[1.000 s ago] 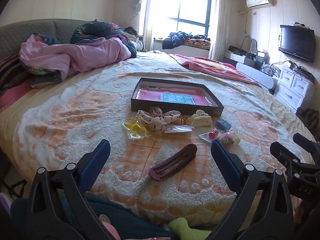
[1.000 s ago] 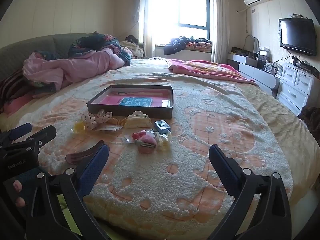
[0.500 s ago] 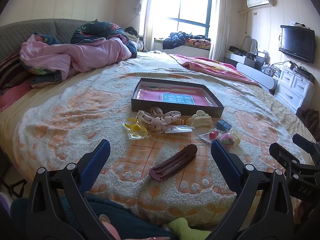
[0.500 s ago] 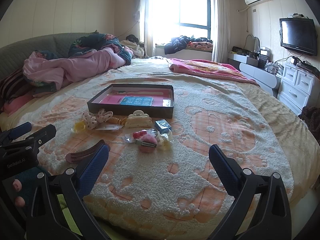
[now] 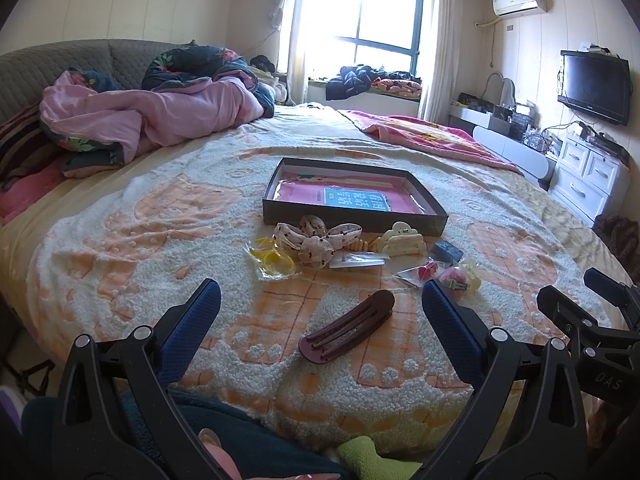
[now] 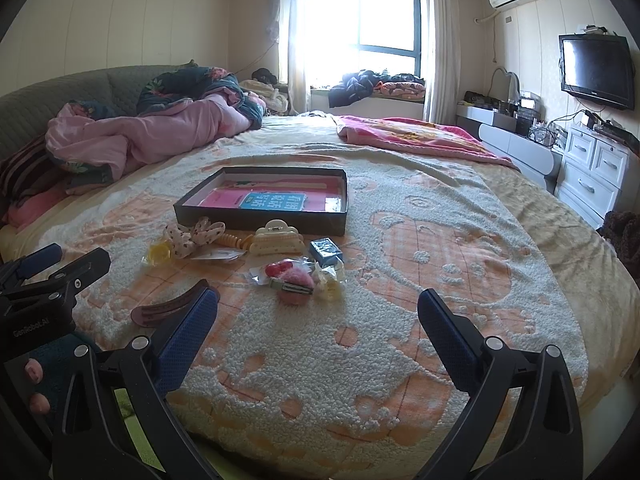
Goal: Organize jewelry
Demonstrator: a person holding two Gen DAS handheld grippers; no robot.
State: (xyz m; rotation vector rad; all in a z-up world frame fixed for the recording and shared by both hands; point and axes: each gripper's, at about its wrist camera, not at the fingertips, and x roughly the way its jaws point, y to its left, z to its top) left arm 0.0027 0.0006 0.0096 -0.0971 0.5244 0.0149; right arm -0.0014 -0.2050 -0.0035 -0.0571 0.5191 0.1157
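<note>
Jewelry and hair pieces are lying scattered on a bedspread (image 5: pixel 120 240), which is covering a wide bed and showing an orange-and-white tufted pattern. A dark shallow box (image 5: pixel 354 196) is sitting open on the bedspread behind the pieces, showing a pink lining and a blue card inside; none of the loose pieces is lying in it. The left gripper (image 5: pixel 320 304) is hovering low at the near edge of the bed with its blue-padded jaws spread wide and gripping nothing. The right gripper (image 6: pixel 318 310) is hovering beside it, jaws likewise spread wide and empty.

A long maroon hair clip (image 5: pixel 347 331) is lying nearest, between the left gripper's fingers in that view and touching neither. Just in front of the box, a spotted fabric bow (image 5: pixel 316 238) is resting beside a cream claw clip (image 5: pixel 402 240). Yellow rings in a clear bag (image 5: pixel 272 262) are lying to the left of the bow. A small blue packet (image 6: pixel 326 250) is sitting right of the claw clip, and a pink pom-pom clip (image 6: pixel 294 282) is lying near it among clear wrappers.
</note>
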